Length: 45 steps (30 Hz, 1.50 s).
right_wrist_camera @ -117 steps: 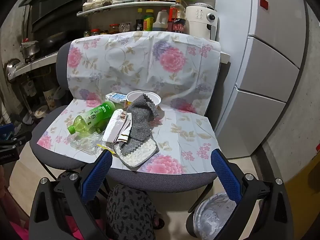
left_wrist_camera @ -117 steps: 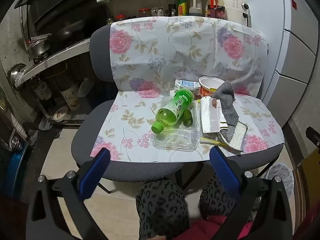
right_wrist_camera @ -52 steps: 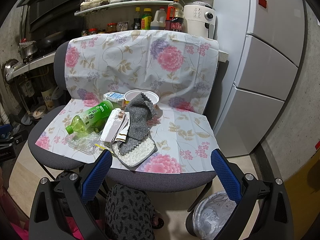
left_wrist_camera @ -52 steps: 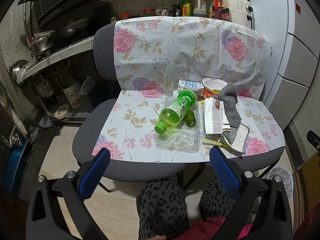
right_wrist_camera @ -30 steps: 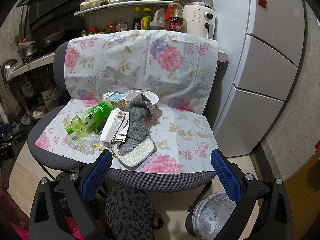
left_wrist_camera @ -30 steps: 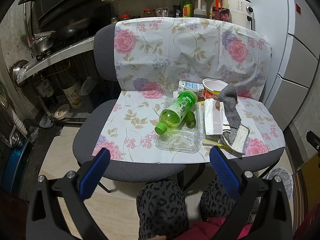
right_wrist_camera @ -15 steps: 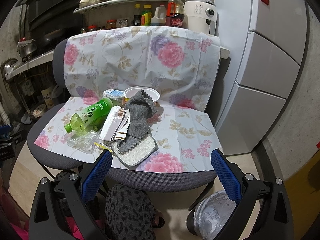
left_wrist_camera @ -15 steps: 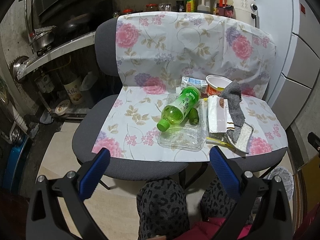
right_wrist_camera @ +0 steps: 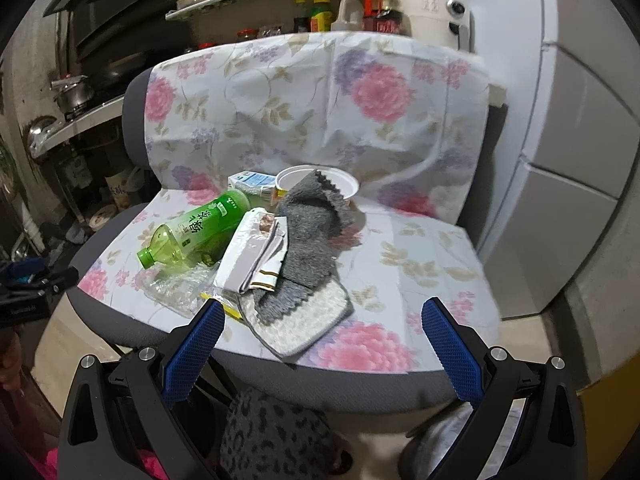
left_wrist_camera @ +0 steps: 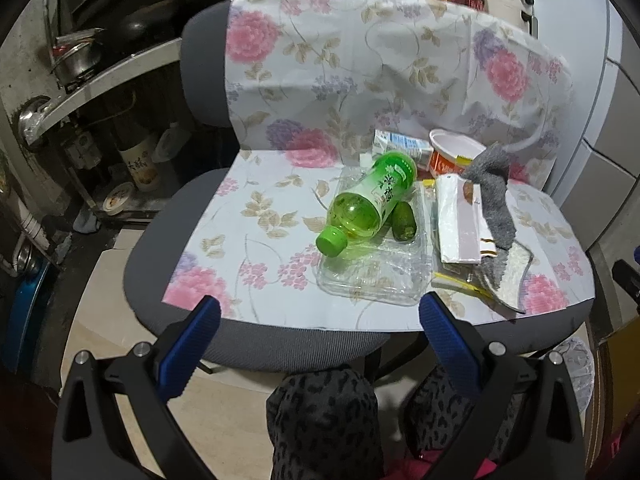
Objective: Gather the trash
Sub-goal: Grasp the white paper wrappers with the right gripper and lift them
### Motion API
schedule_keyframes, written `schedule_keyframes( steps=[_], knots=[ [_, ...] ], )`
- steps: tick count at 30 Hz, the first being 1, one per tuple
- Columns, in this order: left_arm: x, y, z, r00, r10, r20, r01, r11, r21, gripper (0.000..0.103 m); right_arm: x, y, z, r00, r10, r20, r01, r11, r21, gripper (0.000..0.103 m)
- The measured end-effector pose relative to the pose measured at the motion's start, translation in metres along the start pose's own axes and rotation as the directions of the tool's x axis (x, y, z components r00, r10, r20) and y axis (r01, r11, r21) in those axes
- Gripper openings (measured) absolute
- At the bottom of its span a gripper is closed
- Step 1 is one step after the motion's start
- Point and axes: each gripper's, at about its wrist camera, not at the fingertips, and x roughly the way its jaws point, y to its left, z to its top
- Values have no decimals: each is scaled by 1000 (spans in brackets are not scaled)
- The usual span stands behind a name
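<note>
Left gripper point(left_wrist_camera: 318, 314): jaws wide apart, holding nothing – low in the frame, in front of the seat edge.
Right gripper point(right_wrist_camera: 323, 316): jaws wide apart too, holding nothing, low in the frame.
Green bottle point(left_wrist_camera: 370, 202): lying on its side, middle of the frame, cap toward the camera, on a clear plastic tray point(left_wrist_camera: 372, 276).
Paper wrapper point(left_wrist_camera: 456, 226): just right of the tray.
Grey cloth point(right_wrist_camera: 308, 236): draped over the wrapper and the red cup point(left_wrist_camera: 454, 156).
Milk carton point(left_wrist_camera: 398, 146): behind the bottle.
Flowery cover point(left_wrist_camera: 256, 216): under it all – spread over the chair.
Trash bag point(left_wrist_camera: 576, 372): lower right, on the floor.

Green bottle point(left_wrist_camera: 370, 204) (lying) on clear tray point(left_wrist_camera: 372, 276)
</note>
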Motion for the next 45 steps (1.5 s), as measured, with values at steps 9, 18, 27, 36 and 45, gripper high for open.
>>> schedule_keyframes(
  steps=[9,18,27,36,45],
  knots=[
    [62,-2,6,997,29,-73,-27,999,36,97,63,24,2,997,68,-41,-72,994,-85,97],
    [89,18,13,994,-45,-99,39,998,-57,97,116,33,8,973,208,-98,-213,976,-48,61],
    [106,23,17,994,-65,-92,61,997,-46,83,170,32,11,941,280,-188,-279,960,31,59],
    [107,30,13,993,-87,-86,82,995,-51,81,206,33,21,880,423,-218,-392,904,170,65],
    [100,31,13,994,-83,-68,80,996,-46,81,199,57,37,961,235,-145,-234,972,19,17]
  ],
)
